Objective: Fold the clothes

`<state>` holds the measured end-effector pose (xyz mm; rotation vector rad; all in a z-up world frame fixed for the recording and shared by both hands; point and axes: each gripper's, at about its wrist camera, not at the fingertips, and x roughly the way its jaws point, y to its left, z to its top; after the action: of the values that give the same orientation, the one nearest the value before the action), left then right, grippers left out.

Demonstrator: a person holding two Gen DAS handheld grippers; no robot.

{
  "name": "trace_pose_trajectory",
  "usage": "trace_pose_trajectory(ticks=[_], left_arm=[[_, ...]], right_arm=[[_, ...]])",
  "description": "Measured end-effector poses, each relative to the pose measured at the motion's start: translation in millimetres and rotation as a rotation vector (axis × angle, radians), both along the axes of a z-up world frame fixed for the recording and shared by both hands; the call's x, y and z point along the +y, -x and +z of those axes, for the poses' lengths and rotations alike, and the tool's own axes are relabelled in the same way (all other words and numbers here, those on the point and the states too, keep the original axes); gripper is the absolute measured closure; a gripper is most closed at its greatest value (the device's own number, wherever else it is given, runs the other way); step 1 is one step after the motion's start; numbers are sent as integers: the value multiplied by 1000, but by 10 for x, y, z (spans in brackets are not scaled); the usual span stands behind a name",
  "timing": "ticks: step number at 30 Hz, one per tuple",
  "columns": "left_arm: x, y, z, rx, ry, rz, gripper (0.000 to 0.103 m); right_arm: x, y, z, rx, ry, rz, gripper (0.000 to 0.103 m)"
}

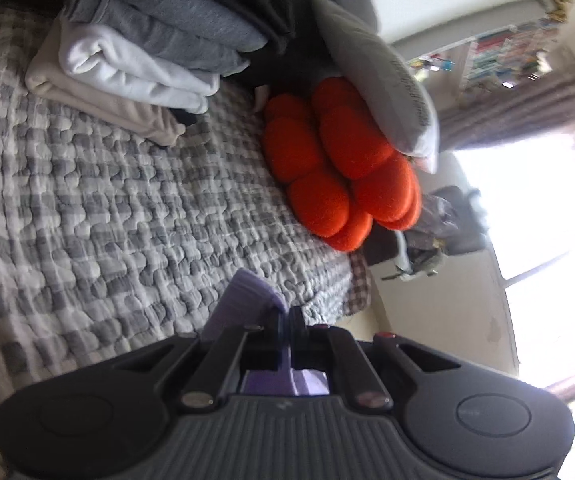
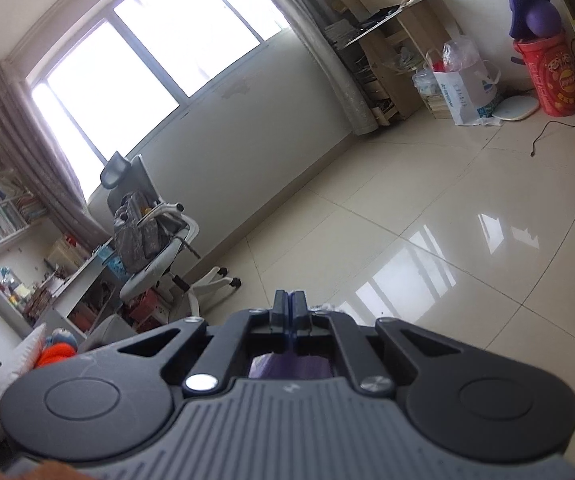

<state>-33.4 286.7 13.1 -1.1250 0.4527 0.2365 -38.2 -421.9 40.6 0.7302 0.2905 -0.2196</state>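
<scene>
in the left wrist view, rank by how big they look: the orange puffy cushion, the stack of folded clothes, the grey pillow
1. Stack of folded grey, white and beige clothes, which takes up the most picture area.
2. Orange puffy cushion on the checked quilt.
3. Grey pillow leaning behind it, partly hidden, so its true size is unsure.

Right gripper (image 2: pixel 290 300), purple garment (image 2: pixel 287 366) pinched.

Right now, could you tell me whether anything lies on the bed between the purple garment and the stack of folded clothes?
Nothing visible does. The left claw is shut on the purple garment, and only bare checked bedspread lies before the folded stack. The orange cushion sits off to the side.
</scene>
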Motion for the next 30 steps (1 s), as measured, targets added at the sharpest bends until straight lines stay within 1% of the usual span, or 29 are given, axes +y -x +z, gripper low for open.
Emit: trace_pose_trajectory(ticks=[3, 6, 9, 15, 21, 23, 25, 30], left_arm=[[-94, -234, 37, 53, 2, 20, 101], [-196, -485, 87, 82, -10, 33, 101], [-317, -757, 101, 116, -71, 35, 101], [-427, -1287, 12, 177, -158, 7, 101], [-441, -1548, -100, 212, -210, 14, 101], [-439, -1596, -171, 235, -211, 2, 101], [-414, -1630, -245, 256, -196, -10, 101], [-332, -1675, -346, 270, -157, -32, 100]], right_arm=[[-89, -165, 2, 9, -19, -24, 102], [-175, -368, -30, 30, -32, -39, 102], [-246, -569, -99, 62, -40, -50, 102], [-349, -929, -374, 153, -67, -69, 102], [-315, -1255, -490, 220, -61, -76, 102], [-283, -1341, -527, 237, -61, -72, 102], [-259, -1409, -567, 254, -60, -68, 102], [-244, -1544, -631, 279, -59, -56, 102]])
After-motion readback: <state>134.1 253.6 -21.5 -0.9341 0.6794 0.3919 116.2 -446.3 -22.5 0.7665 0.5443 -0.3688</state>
